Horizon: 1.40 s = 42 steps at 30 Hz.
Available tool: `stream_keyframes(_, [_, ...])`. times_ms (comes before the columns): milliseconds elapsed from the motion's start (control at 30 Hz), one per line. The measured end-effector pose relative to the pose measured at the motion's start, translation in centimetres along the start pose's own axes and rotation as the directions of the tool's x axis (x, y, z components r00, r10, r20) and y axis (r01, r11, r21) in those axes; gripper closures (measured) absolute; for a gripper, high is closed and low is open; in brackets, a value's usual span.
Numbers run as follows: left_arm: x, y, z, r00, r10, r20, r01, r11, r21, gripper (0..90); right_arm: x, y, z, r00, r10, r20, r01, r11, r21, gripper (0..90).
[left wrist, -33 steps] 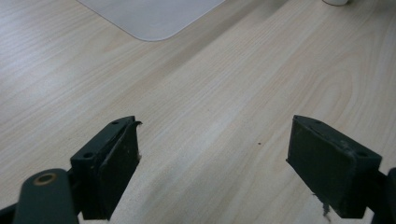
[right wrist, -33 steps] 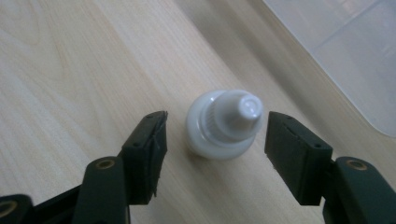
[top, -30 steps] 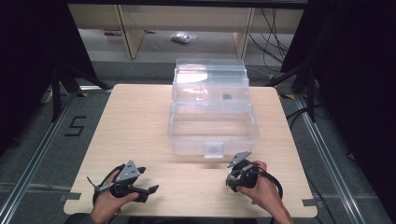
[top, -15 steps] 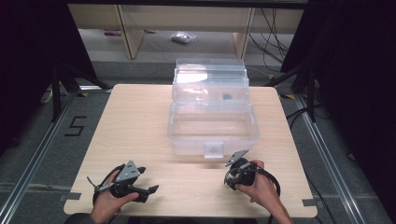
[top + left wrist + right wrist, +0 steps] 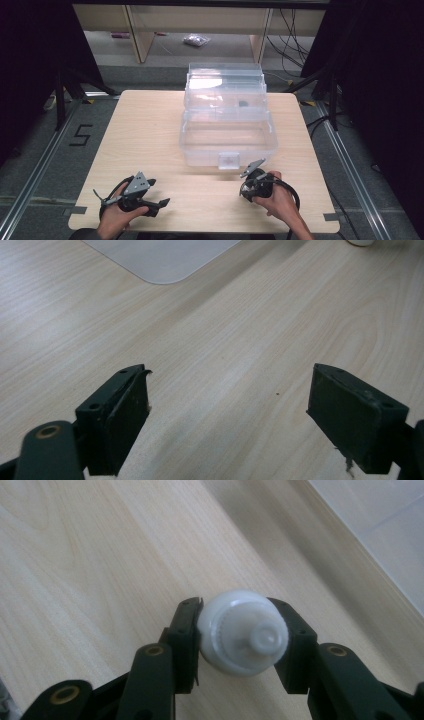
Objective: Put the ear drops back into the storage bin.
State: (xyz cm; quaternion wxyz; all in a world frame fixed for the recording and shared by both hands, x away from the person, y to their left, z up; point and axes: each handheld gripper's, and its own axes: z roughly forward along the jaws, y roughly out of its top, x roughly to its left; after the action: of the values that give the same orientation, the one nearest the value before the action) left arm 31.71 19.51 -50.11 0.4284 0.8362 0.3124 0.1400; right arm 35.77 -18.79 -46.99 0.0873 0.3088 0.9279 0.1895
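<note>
So the left gripper [image 5: 159, 202] sits at about 7 o'clock on the wooden table [image 5: 150, 130], jaws spread wide with nothing but bare wood between them. Dead centre, running up toward 12, is a clear plastic box [image 5: 227, 132] with its lid flipped open. Down at 5 o'clock the right gripper [image 5: 239, 632] has its jaws clamped on a small white round cap thing [image 5: 243, 631], right by the box's front latch.

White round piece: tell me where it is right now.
The white round piece sits clamped in the right gripper, low over the table by the clear box's front right corner.
</note>
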Motion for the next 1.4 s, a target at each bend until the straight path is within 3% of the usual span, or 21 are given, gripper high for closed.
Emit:
stream_keyframes(33, [0.0, 0.0, 0.0, 1.0000, 0.002, -0.001, -0.002, 1.0000, 0.002, 16.0, 0.0, 0.0, -0.2, 0.9998, 0.016, 0.007, -0.016, 1.000, 0.013, 60.0])
stream_keyframes(67, [0.0, 0.0, 0.0, 1.0000, -0.007, 0.002, 0.007, 1.0000, 0.000, 16.0, -0.1, 0.1, -0.4, 0.9995, -0.021, 0.022, 0.021, 1.000, -0.003, 60.0])
stream_keyframes(167, [0.1, 0.0, 0.0, 1.0000, 0.008, -0.003, -0.008, 0.9999, 0.007, 16.0, -0.2, 0.2, -0.9, 0.9999, -0.014, -0.002, 0.014, 1.000, -0.005, 60.0])
stream_keyframes(200, [0.1, 0.0, 0.0, 1.0000, 0.008, -0.003, -0.008, 0.9999, 0.007, 16.0, -0.4, 0.3, -1.0, 0.9995, -0.032, 0.006, 0.032, 0.999, -0.013, 60.0])
stream_keyframes(267, [-0.1, 0.0, 0.0, 0.9999, -0.014, 0.003, 0.014, 0.9999, -0.004, 16.0, -0.5, 0.4, -1.4, 0.9994, -0.023, 0.025, 0.023, 1.000, -0.006, 60.0])
stream_keyframes(600, [-0.1, 0.0, 0.1, 0.9999, -0.015, -0.002, 0.015, 0.9999, -0.007, 16.0, -0.8, 1.2, -2.9, 0.9989, -0.037, 0.030, 0.038, 0.999, -0.012, 60.0])
stream_keyframes(767, [-0.1, 0.0, 0.1, 0.9999, -0.017, 0.000, 0.017, 0.9998, -0.006, 16.0, -1.0, 1.9, -4.0, 0.9981, -0.061, 0.012, 0.061, 0.998, -0.023, 60.0])
stream_keyframes(800, [-0.1, 0.0, 0.1, 0.9999, -0.017, -0.001, 0.017, 0.9998, -0.007, 16.0, -0.9, 2.0, -4.3, 0.9990, -0.046, 0.001, 0.046, 0.999, -0.025, 60.0])
stream_keyframes(933, [-0.1, 0.0, 0.1, 0.9999, -0.017, 0.000, 0.017, 0.9998, -0.007, 16.0, -1.0, 2.5, -5.2, 0.9985, -0.055, 0.000, 0.055, 0.998, -0.033, 60.0])
stream_keyframes(967, [-0.1, 0.0, 0.1, 0.9998, -0.017, 0.000, 0.017, 0.9998, -0.007, 16.0, -1.2, 2.7, -5.3, 0.9970, -0.078, -0.007, 0.077, 0.996, -0.040, 60.0])
stream_keyframes(1167, [0.0, 0.0, 0.1, 0.9999, -0.012, -0.002, 0.012, 0.9999, -0.001, 16.0, -1.6, 3.2, -6.4, 0.9979, -0.062, -0.017, 0.062, 0.997, -0.036, 60.0])
stream_keyframes(1267, [0.0, 0.0, 0.1, 0.9999, -0.012, -0.002, 0.012, 0.9999, -0.003, 16.0, -2.0, 3.4, -6.8, 0.9967, -0.081, -0.003, 0.081, 0.996, -0.042, 60.0])
stream_keyframes(1367, [0.0, -0.1, 0.1, 0.9999, -0.012, -0.002, 0.012, 0.9999, -0.002, 16.0, -2.3, 3.7, -7.4, 0.9985, -0.054, -0.006, 0.053, 0.998, -0.035, 60.0])
stream_keyframes(1400, [0.0, 0.0, 0.1, 0.9999, -0.012, -0.001, 0.012, 0.9999, -0.001, 16.0, -2.5, 3.8, -7.6, 0.9978, -0.066, 0.003, 0.066, 0.997, -0.039, 60.0])
